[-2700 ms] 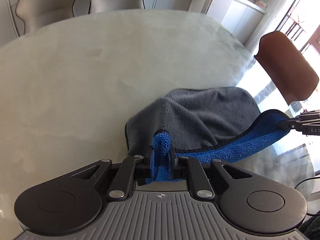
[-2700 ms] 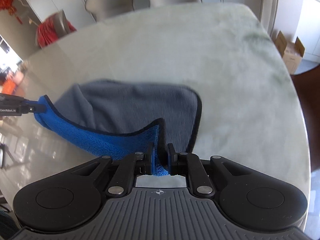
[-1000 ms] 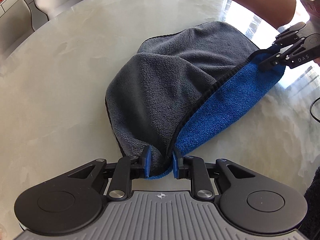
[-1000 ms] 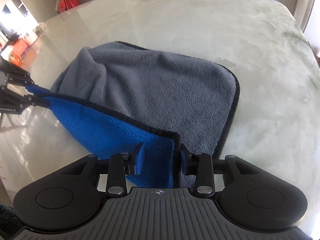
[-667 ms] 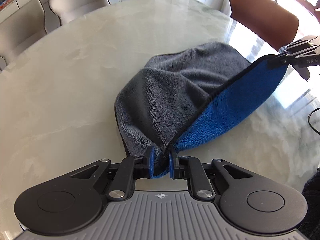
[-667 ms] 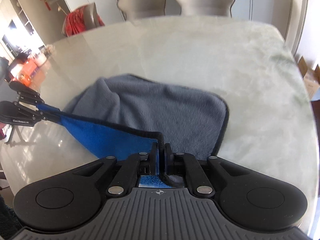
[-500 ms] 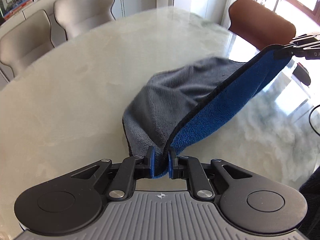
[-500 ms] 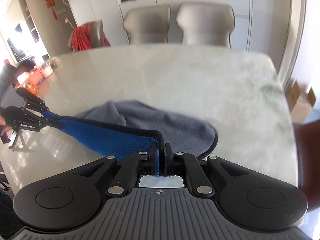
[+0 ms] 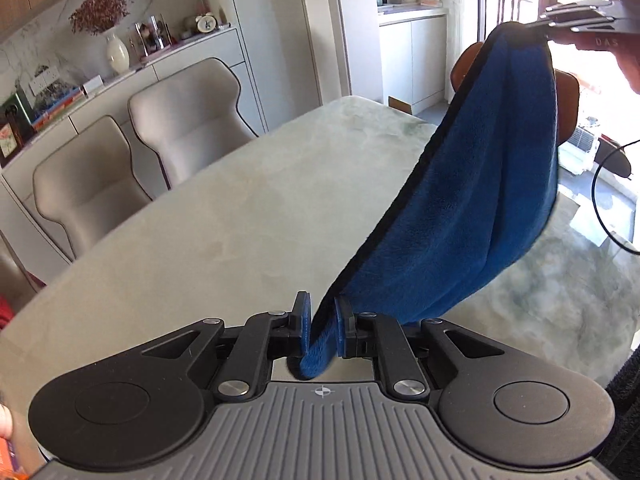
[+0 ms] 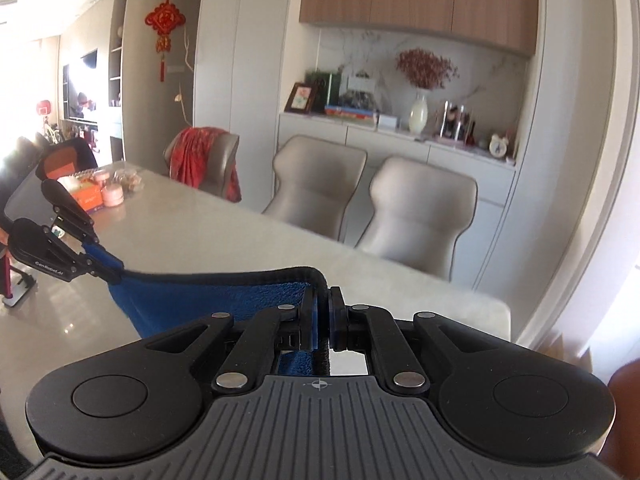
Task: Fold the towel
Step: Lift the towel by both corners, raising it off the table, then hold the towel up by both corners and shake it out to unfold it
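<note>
left gripper (image 9: 322, 322): clamped on towel (image 9: 472, 216) corner | right gripper (image 10: 323, 316): clamped on opposite corner | towel's lower edge hidden behind gripper bodies

Two beige chairs (image 9: 132, 160) are standing at the pale marble table's (image 9: 200, 248) far side; daylight is pouring through the right window (image 9: 516, 0)
</note>
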Available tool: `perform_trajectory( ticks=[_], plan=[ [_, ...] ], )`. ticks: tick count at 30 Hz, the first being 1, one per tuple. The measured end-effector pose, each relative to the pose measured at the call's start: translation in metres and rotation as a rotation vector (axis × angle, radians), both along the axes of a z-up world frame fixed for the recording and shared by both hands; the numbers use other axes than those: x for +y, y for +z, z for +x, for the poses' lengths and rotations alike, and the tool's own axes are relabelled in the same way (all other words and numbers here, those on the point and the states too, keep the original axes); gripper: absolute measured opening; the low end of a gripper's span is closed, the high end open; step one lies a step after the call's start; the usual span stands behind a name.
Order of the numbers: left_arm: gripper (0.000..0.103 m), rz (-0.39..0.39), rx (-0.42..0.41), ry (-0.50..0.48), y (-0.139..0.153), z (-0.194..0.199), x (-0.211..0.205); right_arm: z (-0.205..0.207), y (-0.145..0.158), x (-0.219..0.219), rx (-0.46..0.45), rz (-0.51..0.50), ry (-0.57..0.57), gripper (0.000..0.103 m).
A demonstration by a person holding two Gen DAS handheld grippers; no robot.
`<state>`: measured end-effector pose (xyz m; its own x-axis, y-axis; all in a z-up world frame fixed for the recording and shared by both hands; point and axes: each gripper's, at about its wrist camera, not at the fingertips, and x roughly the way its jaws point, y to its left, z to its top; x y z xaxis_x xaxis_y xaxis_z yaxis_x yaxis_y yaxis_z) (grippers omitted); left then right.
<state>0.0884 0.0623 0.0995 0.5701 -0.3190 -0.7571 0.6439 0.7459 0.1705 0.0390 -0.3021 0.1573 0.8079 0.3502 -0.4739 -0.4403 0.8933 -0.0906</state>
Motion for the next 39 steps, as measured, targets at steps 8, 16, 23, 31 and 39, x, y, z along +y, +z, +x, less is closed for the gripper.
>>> perform_trajectory(
  ticks=[8,16,23,31,39],
  plan=[
    [0.010,-0.030,0.070,-0.046,-0.015,0.040,-0.016,0.048,-0.007,0.001,0.043,-0.037,0.005,0.006],
    [0.034,-0.138,0.267,-0.047,-0.107,0.059,-0.054,0.035,-0.049,-0.003,0.152,-0.043,-0.037,0.006],
    [0.049,-0.184,0.324,-0.021,-0.151,0.070,-0.091,0.026,-0.063,-0.015,0.192,-0.026,-0.073,0.006],
    [0.053,-0.253,0.446,0.083,-0.173,0.089,-0.098,0.027,-0.072,-0.024,0.214,-0.012,-0.090,0.006],
    [0.009,-0.230,0.432,0.064,-0.171,0.087,-0.107,0.025,-0.076,-0.030,0.222,0.001,-0.118,0.006]
  ],
)
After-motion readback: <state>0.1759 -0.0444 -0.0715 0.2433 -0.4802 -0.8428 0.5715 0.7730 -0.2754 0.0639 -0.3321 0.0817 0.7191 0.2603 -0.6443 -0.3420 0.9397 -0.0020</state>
